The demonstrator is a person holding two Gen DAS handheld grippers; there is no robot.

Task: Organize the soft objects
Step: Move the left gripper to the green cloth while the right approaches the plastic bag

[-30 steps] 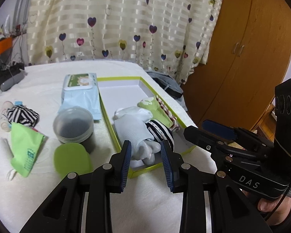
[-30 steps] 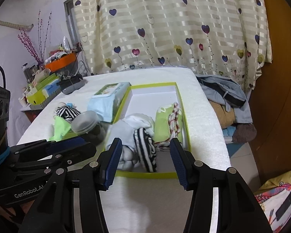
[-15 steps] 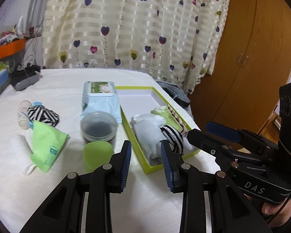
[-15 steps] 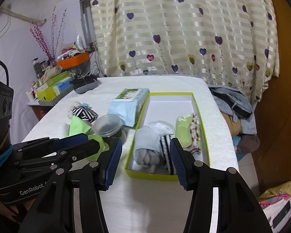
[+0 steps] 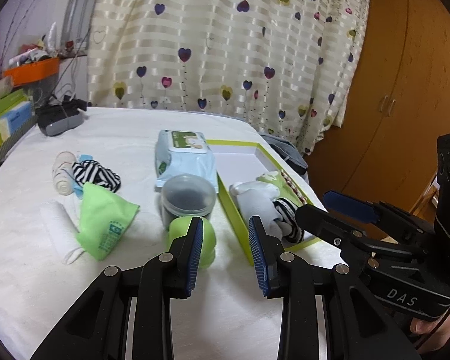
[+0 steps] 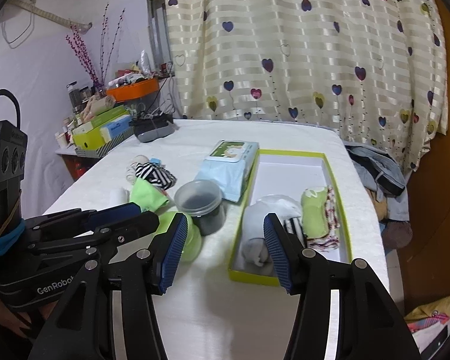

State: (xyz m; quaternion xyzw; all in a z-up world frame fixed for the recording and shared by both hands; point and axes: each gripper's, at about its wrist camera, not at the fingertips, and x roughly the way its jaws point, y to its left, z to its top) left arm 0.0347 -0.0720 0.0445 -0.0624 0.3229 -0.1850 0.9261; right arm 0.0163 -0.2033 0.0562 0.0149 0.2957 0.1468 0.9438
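Cream striped curtain with little hearts (image 5: pixel 225 60) hangs behind a white cloth-covered table (image 5: pixel 135 285), and a brown wooden wardrobe (image 5: pixel 405 90) sits off to one side. Both grippers hover over the near edge of the table holding nothing. The left gripper (image 5: pixel 226 252) has its ribbed blue pads partly apart with only air between them. The right gripper (image 6: pixel 225 250) is spread wider, and its jaws have just been opening a bit more, also with nothing in them.

The soft stuff: a shallow lime-green cardboard box with a white inside (image 6: pixel 336 177) already holds a rolled grey-white sock bundle (image 6: pixel 259 216), a black-and-white striped sock (image 6: pixel 294 225) and a folded green cloth with patterned trim (image 6: pixel 316 216), all at the near end. Left loose on the table are a crumpled black-and-white striped fabric piece (image 5: pixel 96 175), a light green pouch (image 5: pixel 105 216) and a white rolled cloth (image 5: pixel 58 219). Beside the box sit a pale blue wet-wipes pack (image 5: pixel 184 162), a round clear plastic tub with dark contents (image 5: pixel 189 196) and a soft-looking round green thing (image 5: pixel 207 240).
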